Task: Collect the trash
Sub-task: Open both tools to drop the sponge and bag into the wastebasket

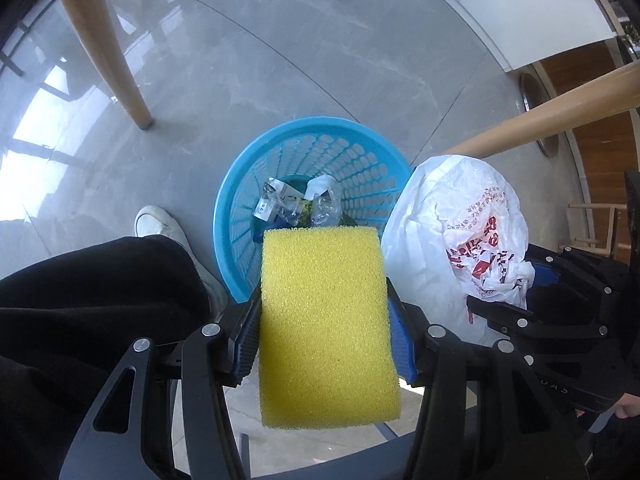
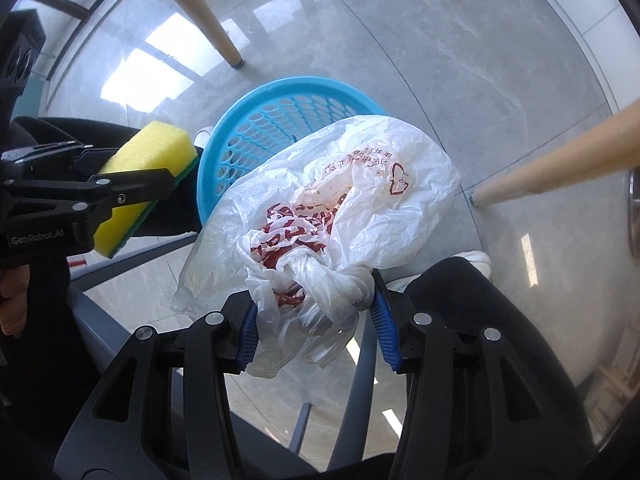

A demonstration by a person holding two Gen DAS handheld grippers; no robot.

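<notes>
A round blue perforated plastic basket (image 1: 240, 216) stands on the grey tiled floor (image 1: 248, 72), with clear plastic wrappers (image 1: 298, 204) in its bottom. The yellow foam sponge (image 1: 324, 328) hangs over its near rim; the knotted white plastic bag (image 1: 452, 232) hangs just right of the sponge.

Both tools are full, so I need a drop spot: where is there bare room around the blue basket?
Bare floor lies beyond the basket, between the wooden legs. Crowded: the basket bottom holds trash; the sponge and bag hang over its near rim.
</notes>
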